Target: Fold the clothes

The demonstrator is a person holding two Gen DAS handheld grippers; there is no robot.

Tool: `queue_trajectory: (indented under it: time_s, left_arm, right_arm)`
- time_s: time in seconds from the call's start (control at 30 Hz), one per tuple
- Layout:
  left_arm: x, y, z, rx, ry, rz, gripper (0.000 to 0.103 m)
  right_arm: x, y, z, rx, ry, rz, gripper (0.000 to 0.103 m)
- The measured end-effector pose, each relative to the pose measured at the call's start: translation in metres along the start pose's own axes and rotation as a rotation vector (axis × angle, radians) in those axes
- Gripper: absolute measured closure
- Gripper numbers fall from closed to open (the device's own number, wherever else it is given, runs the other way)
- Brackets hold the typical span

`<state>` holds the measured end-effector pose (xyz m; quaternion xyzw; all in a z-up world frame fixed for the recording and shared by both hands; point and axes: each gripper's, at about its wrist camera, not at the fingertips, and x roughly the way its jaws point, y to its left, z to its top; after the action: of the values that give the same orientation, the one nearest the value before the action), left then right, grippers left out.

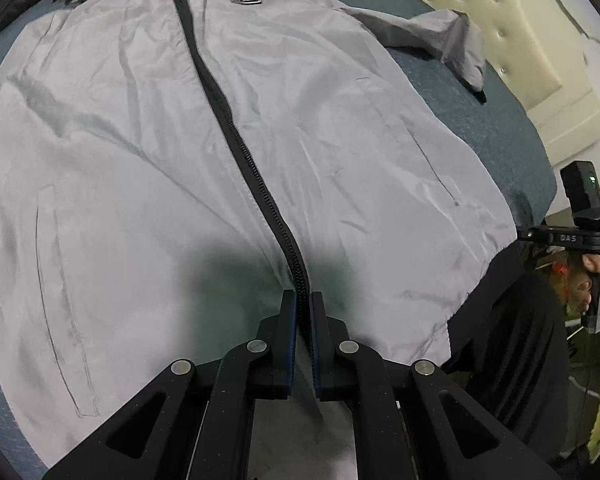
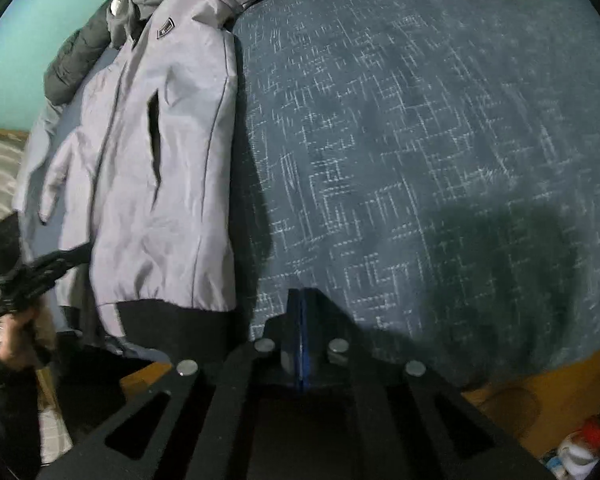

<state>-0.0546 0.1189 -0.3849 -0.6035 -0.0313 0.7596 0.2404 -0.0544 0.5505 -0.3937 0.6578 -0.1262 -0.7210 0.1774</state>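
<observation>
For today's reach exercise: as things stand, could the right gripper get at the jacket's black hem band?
Probably yes. The right gripper is shut over bare blue bedspread, holding nothing, and the hem band of the jacket lies close beside it with nothing between. It must open first.

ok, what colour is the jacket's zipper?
Black, running down the light grey jacket; the zipper shows best in the left wrist view.

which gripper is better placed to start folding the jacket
Left, probably. The left gripper sits at the grey jacket, shut at its zipper near the hem. The right gripper is shut over bare bedspread beside it.
</observation>
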Motion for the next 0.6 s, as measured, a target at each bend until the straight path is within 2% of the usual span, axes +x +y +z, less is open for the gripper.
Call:
queue_trajectory:
  time_s: [0.1,0.13,0.2,0.23,0.27,0.3,0.37,0.47,0.6]
  left_arm:
    - [-0.007,0.005,0.0,-0.019,-0.014,-0.011,0.093]
    - [-0.011,0.006,0.0,-0.027,-0.02,-0.013,0.093]
    - [-0.02,0.009,0.004,-0.04,-0.034,-0.021,0.09]
    - [-0.025,0.009,0.006,-0.042,-0.045,-0.011,0.089]
    - [-0.031,0.012,0.009,-0.045,-0.059,-0.006,0.08]
    - [-0.039,0.014,0.013,-0.053,-0.075,-0.01,0.072]
    - [-0.051,0.022,0.021,-0.073,-0.109,-0.007,0.062]
    - [-0.065,0.034,0.034,-0.087,-0.152,0.015,0.061]
    - [-0.08,0.056,0.05,-0.123,-0.204,0.045,0.058]
  right_arm:
    - [-0.027,-0.01,0.016,0.028,-0.087,0.022,0.102]
    - [-0.036,-0.013,0.021,0.037,-0.116,0.028,0.099]
    - [-0.059,-0.031,0.04,0.091,-0.187,0.018,0.082]
    - [-0.07,-0.041,0.051,0.121,-0.219,0.007,0.065]
    - [-0.083,-0.054,0.064,0.16,-0.267,0.005,0.057]
    - [-0.091,-0.063,0.073,0.192,-0.301,0.018,0.057]
    - [-0.104,-0.082,0.093,0.263,-0.367,0.043,0.054]
    - [-0.112,-0.115,0.124,0.393,-0.449,0.07,0.042]
    - [-0.099,-0.158,0.154,0.562,-0.493,0.102,0.041]
